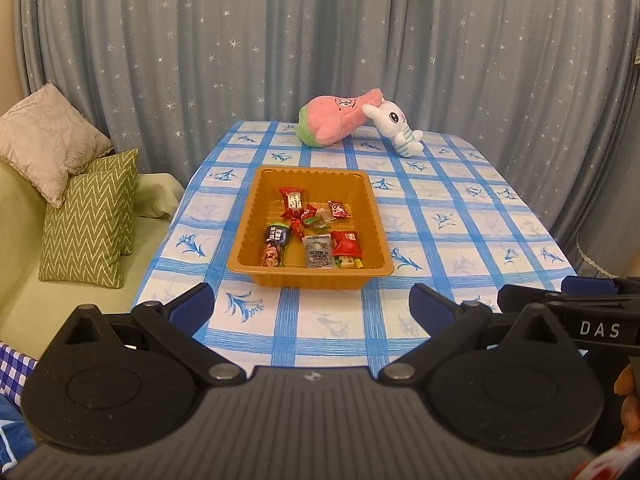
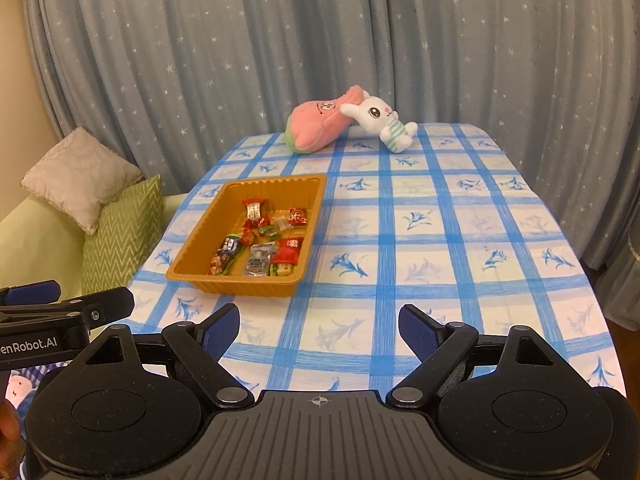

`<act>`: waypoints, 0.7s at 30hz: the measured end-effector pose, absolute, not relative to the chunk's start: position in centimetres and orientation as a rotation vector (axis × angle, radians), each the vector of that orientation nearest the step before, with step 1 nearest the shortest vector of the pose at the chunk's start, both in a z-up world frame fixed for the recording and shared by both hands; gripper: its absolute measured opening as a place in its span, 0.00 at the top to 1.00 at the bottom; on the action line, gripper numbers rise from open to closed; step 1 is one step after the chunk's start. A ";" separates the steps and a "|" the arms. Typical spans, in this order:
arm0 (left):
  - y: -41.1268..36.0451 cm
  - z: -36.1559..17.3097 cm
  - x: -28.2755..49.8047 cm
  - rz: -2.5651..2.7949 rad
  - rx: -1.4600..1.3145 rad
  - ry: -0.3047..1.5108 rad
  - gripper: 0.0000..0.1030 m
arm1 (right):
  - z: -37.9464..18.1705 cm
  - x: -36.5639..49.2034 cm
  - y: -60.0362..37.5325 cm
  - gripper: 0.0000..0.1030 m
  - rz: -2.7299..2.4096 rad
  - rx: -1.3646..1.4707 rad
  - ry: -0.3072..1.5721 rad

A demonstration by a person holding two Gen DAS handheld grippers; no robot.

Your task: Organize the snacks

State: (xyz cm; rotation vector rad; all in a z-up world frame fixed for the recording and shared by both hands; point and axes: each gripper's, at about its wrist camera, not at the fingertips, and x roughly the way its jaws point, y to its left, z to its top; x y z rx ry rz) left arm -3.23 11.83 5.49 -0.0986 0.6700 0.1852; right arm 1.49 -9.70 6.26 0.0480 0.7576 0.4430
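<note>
Nearest to us, our left tongs (image 1: 311,304) hang over the near edge of the table with their blue-padded fingers (image 1: 192,304) spread wide and nothing between them. Our right tongs (image 2: 319,326) hover just alongside, likewise released, their pads (image 2: 220,330) well apart over bare tablecloth (image 2: 440,240). Each pair shows at the edge of the other's view, so we can say they sit side by side, close together but not touching as far as we can tell. Beyond the fingertips lies the blue-and-white checked cloth with its printed flowers, and on it, toward the left half of the table, sits an orange tray (image 1: 240,258). All the snacks (image 1: 312,232) that we can see lie inside this tray: a red wrapper near the far end, several small red and green sweets in the middle, a dark packet along the left side, a grey packet and a red pouch near the front wall. The print on the wrappers is too small for us to read. At the far edge of the table a pink plush toy (image 1: 340,120) lies on its side, touching a white plush rabbit (image 1: 396,126). To the left stands a green sofa (image 1: 24,280) with a beige cushion (image 1: 44,140) and green zigzag cushions (image 1: 88,224). Grey-blue star-patterned curtains (image 1: 320,40) close off the back.
</note>
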 end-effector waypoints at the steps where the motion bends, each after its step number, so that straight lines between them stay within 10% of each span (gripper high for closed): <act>1: 11.8 5.5 -3.2 0.185 -0.098 0.670 0.00 | 6.3 1.5 -9.7 0.16 0.443 0.049 0.757; 21: 11.9 5.7 -3.3 0.189 -0.093 0.667 0.00 | 6.3 1.4 -9.8 0.16 0.444 0.052 0.757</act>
